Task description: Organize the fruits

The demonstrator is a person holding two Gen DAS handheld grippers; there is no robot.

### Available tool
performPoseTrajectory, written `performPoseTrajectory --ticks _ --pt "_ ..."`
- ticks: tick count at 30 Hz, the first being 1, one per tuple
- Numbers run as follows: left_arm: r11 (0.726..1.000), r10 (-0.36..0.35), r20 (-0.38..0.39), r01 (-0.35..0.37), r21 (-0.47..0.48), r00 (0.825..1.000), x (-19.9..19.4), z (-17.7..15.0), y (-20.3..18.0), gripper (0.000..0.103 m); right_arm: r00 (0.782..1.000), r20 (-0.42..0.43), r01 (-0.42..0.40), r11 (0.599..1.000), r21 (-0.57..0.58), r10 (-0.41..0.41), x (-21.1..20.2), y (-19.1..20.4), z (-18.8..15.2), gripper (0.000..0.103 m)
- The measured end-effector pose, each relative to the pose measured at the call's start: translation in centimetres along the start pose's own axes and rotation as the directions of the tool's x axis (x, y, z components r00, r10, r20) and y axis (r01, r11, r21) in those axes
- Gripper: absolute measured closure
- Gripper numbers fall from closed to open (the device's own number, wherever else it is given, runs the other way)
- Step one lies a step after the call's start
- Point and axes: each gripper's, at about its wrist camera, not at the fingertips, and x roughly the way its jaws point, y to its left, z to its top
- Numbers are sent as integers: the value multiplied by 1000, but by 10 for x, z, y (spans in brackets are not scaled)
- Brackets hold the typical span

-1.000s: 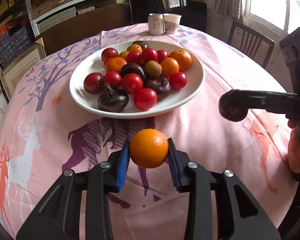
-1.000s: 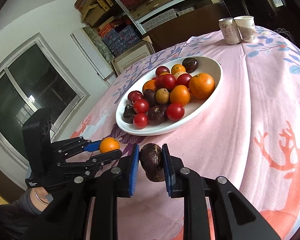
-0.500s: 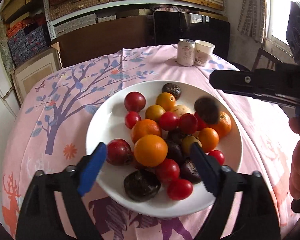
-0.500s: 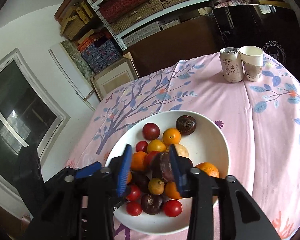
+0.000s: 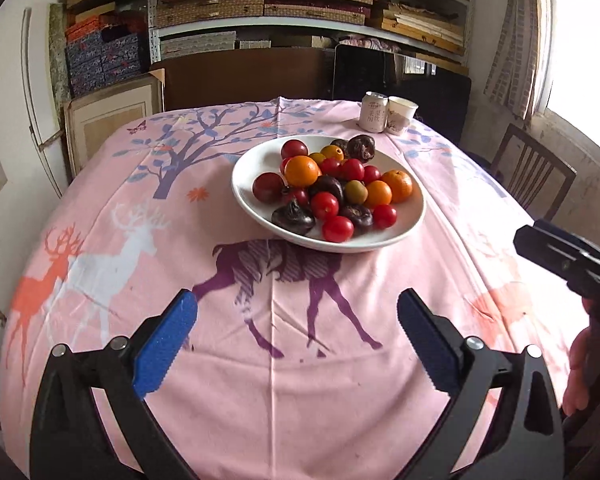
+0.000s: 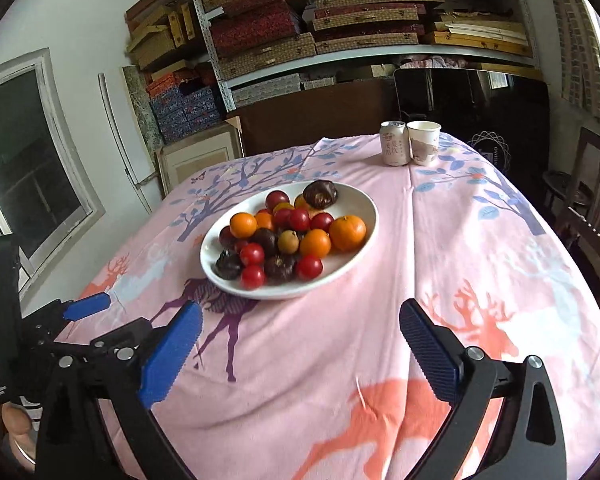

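While its blue-padded jaws stand wide apart and empty over the pink tablecloth [image 5: 276, 360], the left gripper [image 5: 298, 334] faces a white plate [image 5: 244, 184] heaped with fruits [image 5: 332, 188]. From the right gripper [image 6: 300, 340], likewise spread and empty, the plate [image 6: 364, 204] sits mid-table, a can [image 6: 394, 143] and cup [image 6: 423, 142] beyond.

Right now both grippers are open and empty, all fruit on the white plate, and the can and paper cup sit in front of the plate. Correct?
Not quite. The can and paper cup stand behind the white plate, at the far edge, per the right wrist view. The rest holds.
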Motion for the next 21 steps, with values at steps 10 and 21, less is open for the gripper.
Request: performPoseTrajectory --ticks 10,21 --pt "991 132 63 -132 -9 989 -70 -46 -8 5 995 83 52 998 -38 -49 -77 15 -32 3" --pt "986 167 98 -163 -43 981 -105 -61 -5 5 998 48 32 999 -10 -32 -94 12 -56 3"
